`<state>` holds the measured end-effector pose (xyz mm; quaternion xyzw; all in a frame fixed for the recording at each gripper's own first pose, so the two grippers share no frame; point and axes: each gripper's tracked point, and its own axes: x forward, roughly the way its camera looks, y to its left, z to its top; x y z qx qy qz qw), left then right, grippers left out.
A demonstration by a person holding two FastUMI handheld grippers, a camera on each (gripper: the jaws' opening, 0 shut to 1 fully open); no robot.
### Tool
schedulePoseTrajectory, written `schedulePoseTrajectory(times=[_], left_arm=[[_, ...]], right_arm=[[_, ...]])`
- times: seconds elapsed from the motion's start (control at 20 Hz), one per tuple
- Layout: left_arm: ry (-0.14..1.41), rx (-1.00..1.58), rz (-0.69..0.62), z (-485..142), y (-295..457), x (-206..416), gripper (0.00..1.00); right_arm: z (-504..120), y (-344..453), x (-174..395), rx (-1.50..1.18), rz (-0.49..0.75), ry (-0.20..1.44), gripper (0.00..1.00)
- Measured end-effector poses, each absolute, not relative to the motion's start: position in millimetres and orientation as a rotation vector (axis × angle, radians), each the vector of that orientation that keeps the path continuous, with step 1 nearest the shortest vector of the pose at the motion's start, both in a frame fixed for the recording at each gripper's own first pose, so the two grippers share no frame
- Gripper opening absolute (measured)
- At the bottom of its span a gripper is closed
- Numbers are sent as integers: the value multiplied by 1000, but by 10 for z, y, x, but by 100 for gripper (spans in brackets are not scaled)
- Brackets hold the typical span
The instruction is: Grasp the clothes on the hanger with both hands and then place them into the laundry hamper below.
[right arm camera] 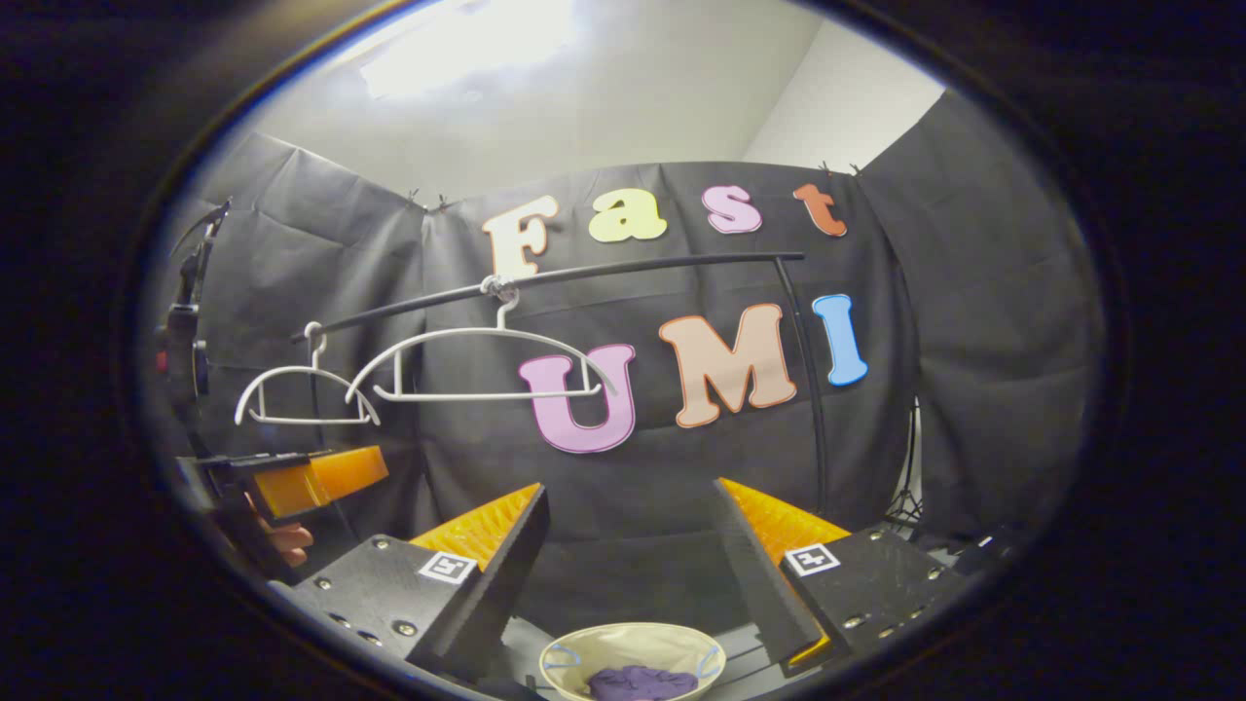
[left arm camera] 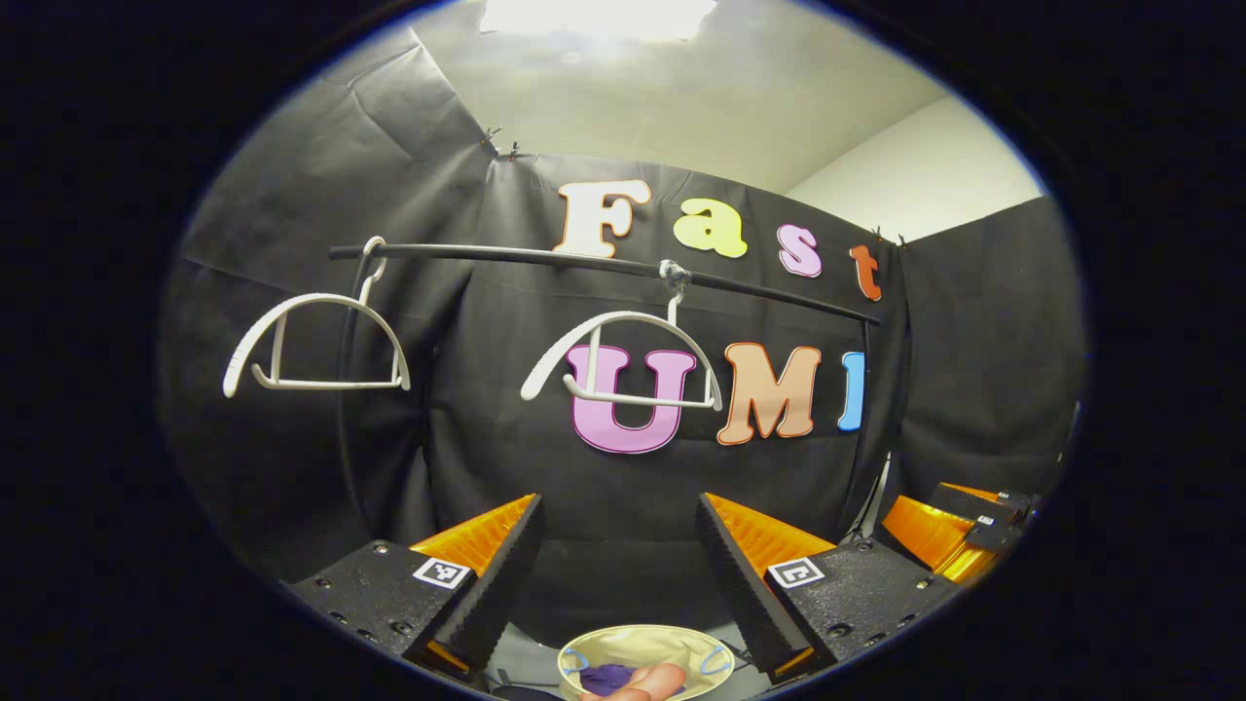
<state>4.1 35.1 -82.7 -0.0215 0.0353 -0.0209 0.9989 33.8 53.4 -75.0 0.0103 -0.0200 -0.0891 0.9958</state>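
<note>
Two white hangers hang bare on a black rail (left arm camera: 604,261): one at the left (left arm camera: 316,346), one near the middle (left arm camera: 623,365). Below, a round cream laundry hamper (left arm camera: 623,635) holds a purple garment (left arm camera: 605,679) and a pinkish one (left arm camera: 654,679). My left gripper (left arm camera: 618,506) is open above the hamper with nothing between its fingers. In the right gripper view the same hangers (right arm camera: 307,394) (right arm camera: 482,365) are bare, and the hamper (right arm camera: 623,631) shows the purple garment (right arm camera: 642,682). My right gripper (right arm camera: 633,489) is open and holds nothing.
The rail's black upright (right arm camera: 808,389) stands at the right, in front of the booth's cloth wall. The left gripper (right arm camera: 302,477), with a hand (right arm camera: 282,537) holding it, shows at the left of the right gripper view. The right gripper (left arm camera: 973,526) sits at the right edge of the left gripper view.
</note>
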Motion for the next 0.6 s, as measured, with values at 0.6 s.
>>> schedulePoseTrajectory(times=[0.6], left_arm=[[65, -34, 13, -839, 197, -96, 92]], right_arm=[[-806, 789, 348, 7, -76, -39, 99]])
